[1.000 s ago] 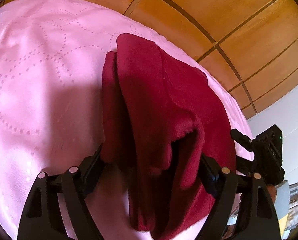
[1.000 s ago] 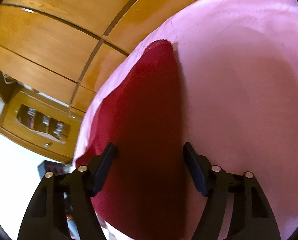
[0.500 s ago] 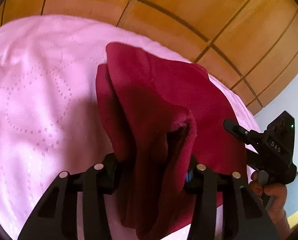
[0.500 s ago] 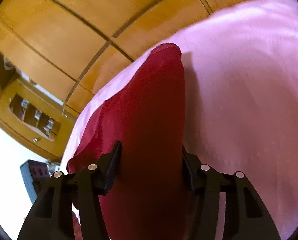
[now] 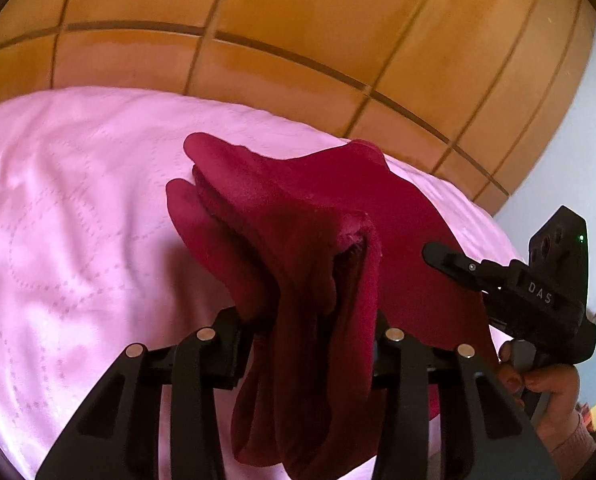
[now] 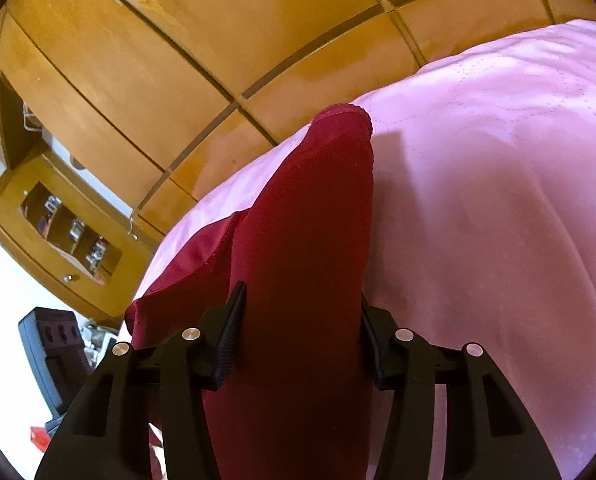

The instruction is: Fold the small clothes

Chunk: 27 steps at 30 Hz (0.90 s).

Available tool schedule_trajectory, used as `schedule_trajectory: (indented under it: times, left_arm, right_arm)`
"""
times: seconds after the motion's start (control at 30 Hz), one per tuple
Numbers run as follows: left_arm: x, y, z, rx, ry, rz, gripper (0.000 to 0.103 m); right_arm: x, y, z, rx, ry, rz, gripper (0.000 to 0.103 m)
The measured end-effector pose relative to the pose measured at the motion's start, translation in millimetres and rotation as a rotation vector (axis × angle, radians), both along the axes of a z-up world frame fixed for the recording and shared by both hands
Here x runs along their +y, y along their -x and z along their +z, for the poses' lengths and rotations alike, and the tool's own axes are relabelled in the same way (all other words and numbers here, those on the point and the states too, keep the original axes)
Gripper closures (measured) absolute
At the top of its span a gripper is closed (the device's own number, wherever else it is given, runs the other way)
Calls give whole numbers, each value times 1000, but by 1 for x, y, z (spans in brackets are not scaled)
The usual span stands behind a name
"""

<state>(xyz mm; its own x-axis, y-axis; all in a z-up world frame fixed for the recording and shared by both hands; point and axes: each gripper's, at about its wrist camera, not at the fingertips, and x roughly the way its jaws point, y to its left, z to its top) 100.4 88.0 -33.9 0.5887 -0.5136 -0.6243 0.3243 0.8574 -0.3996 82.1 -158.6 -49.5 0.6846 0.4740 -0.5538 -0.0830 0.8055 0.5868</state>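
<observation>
Over the bedspread (image 5: 78,240), two grippers clamp one garment (image 5: 298,240).

Your right gripper (image 6: 298,336) has both black fingers pressed against a thick fold of dark red fleece garment (image 6: 310,220), which runs forward over the pink quilted bedspread (image 6: 498,200) toward the glossy wooden panelled wall (image 6: 158,40) (hem farthest away).
</observation>
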Motion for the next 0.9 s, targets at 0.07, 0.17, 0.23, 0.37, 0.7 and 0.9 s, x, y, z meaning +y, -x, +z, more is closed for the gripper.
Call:
schedule_trajectory:
  times: [0.07,0.17,0.23,0.37,0.7,0.9]
  left_arm:
    - [-8,2,2,-3,0,-23,63]
    - [-21,5,4,-10,7,-56,63]
    - [-35,6,7,-17,-2,-82,64]
    - [-69,-1,12,-33,-23,-136,64]
    - [-178,-41,39,-127,-62,-312,64]
    - [-233,-77,49,-155,-60,-380,64]
  right_arm:
    - [-8,6,2,-10,1,-17,54]
    - [-21,18,6,-36,16,-44,54]
    - [-30,24,9,-53,25,-63,54]
    - [-54,32,16,-88,48,-110,54]
    - [-136,30,31,-158,57,-260,55]
    - [-186,8,46,-210,120,-345,55]
